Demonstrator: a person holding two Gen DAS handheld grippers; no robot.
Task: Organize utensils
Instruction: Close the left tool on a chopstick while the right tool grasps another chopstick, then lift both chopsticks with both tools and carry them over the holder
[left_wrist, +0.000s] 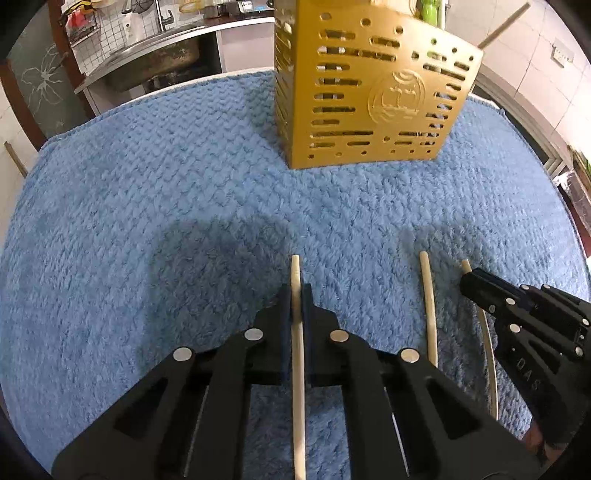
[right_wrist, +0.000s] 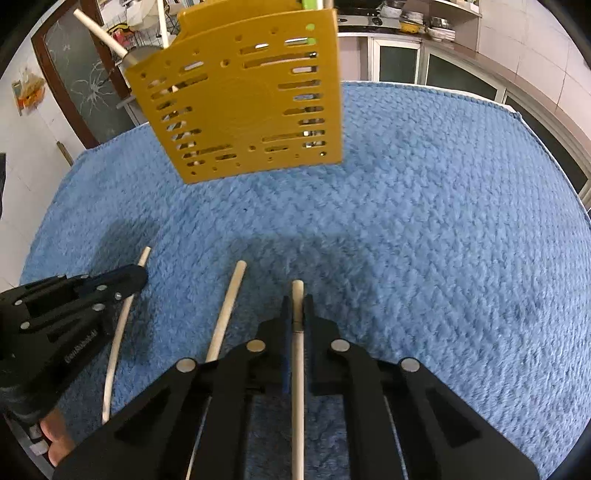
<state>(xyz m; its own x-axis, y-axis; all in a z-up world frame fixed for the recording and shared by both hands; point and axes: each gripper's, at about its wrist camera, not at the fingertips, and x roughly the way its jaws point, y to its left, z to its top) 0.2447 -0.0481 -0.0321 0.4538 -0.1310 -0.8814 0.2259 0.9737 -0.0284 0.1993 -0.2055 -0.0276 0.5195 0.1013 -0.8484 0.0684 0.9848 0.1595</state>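
Note:
A gold perforated utensil holder (left_wrist: 369, 96) stands on the blue towel (left_wrist: 147, 206); it also shows in the right wrist view (right_wrist: 251, 99) with a wooden handle (right_wrist: 99, 31) sticking out of it. My left gripper (left_wrist: 296, 295) is shut on a pale chopstick (left_wrist: 297, 362). My right gripper (right_wrist: 297, 306) is shut on another chopstick (right_wrist: 297, 369). A third chopstick (left_wrist: 429, 310) lies on the towel between the grippers, also in the right wrist view (right_wrist: 227, 310). The right gripper shows at right in the left view (left_wrist: 472, 280), the left gripper at left in the right view (right_wrist: 136, 275).
A blue towel (right_wrist: 443, 221) covers the table. A sink and counter (left_wrist: 155, 59) stand behind on the left. Cabinets and shelves with dishes (right_wrist: 424, 33) stand behind on the right.

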